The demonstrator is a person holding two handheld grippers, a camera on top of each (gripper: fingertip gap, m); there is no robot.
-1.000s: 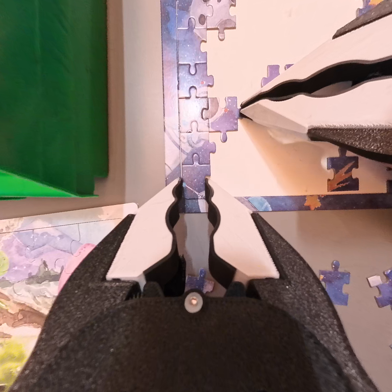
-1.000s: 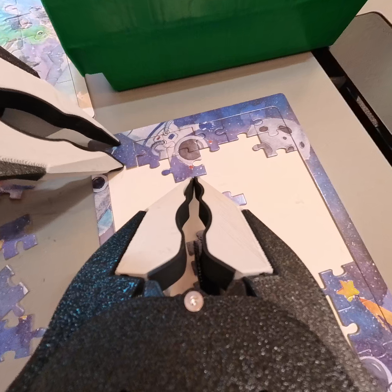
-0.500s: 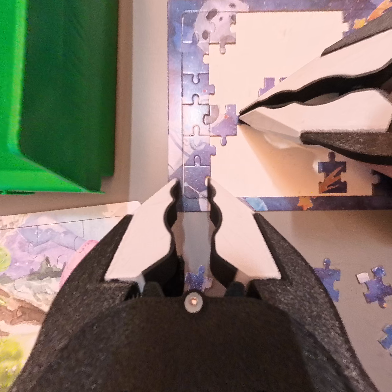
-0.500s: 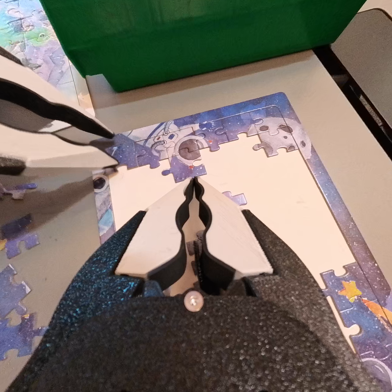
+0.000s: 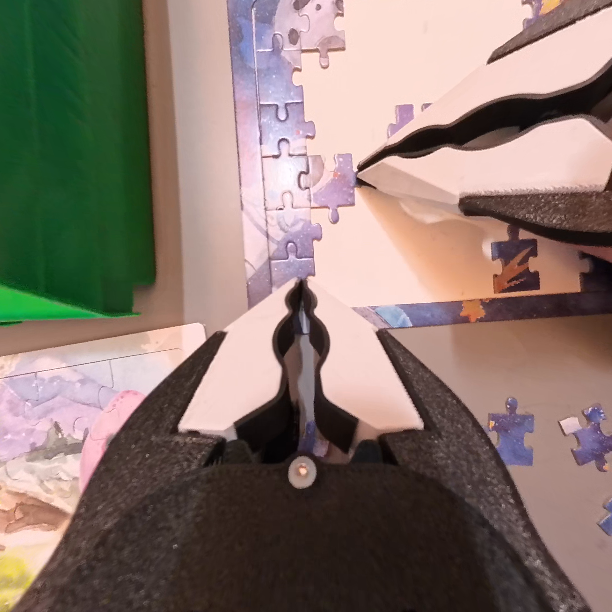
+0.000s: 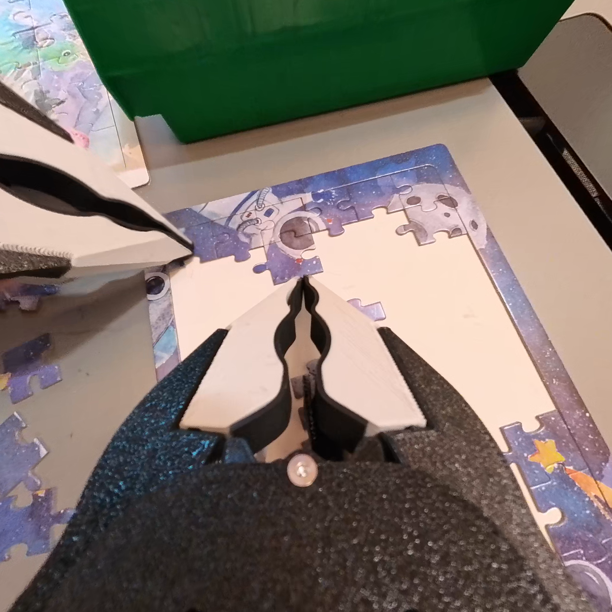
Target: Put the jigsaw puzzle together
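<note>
Judging progress: early; most of the puzzle tray (image 6: 430,331) shows bare cream floor, so the bulk of the pieces is not yet placed.
Done so far: one row of joined pieces (image 6: 347,212) runs along the tray's far edge ahead of the right claw, from the astronaut to the moon corner; a few more sit in the tray's corner to that claw's near right, with a star and comet.
Piece in hand: the purple piece (image 6: 291,268) under the astronaut's helmet sits just ahead of the right claw's tips, looking seated in the row.
Right claw (image 6: 304,280): pinched closed, holding nothing, tips touching that piece's near edge, likely pressing it home.
Left claw (image 5: 300,281): closed to a slit, empty, tips at the tray's corner, perhaps steadying the tray.
Left to do: loose pieces (image 5: 510,430) lie on the counter (image 5: 496,364) right of the left claw; one stray piece (image 6: 371,306) lies in the tray beside the right claw.
</note>
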